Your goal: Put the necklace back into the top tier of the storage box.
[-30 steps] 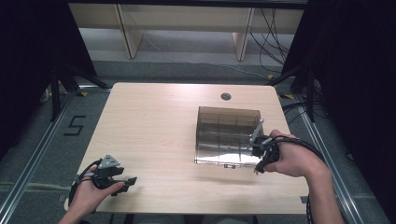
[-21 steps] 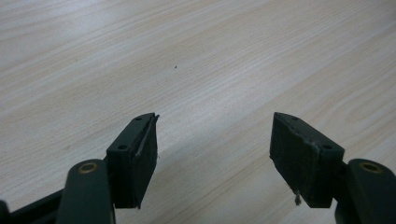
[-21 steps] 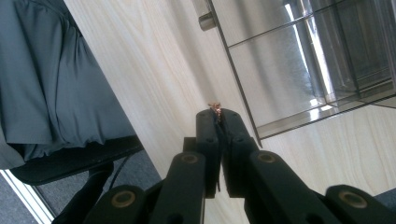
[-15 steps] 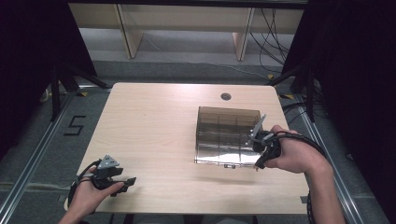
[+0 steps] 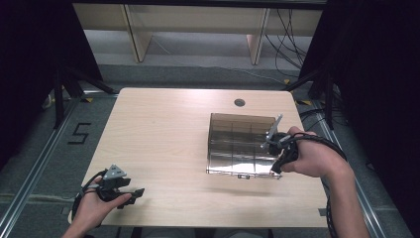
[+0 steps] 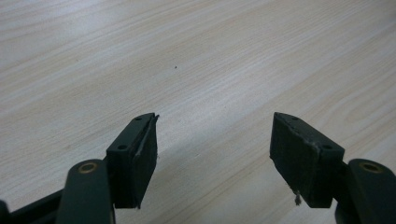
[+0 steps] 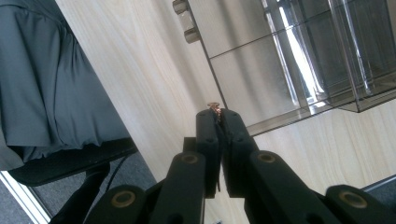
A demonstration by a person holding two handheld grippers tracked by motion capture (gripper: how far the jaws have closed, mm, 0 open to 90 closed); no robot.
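My right hand-held gripper [image 7: 219,113] pinches a small copper-coloured piece [image 7: 215,107] above the clear box [image 5: 241,144]; my left hand-held gripper [image 6: 215,154] is apart over the surface [image 5: 163,129].

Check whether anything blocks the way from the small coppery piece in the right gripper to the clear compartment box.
Nothing visible does. The right gripper, shut on the small coppery piece, sits at the near right corner of the clear compartment box, whose closed lid would still need opening.
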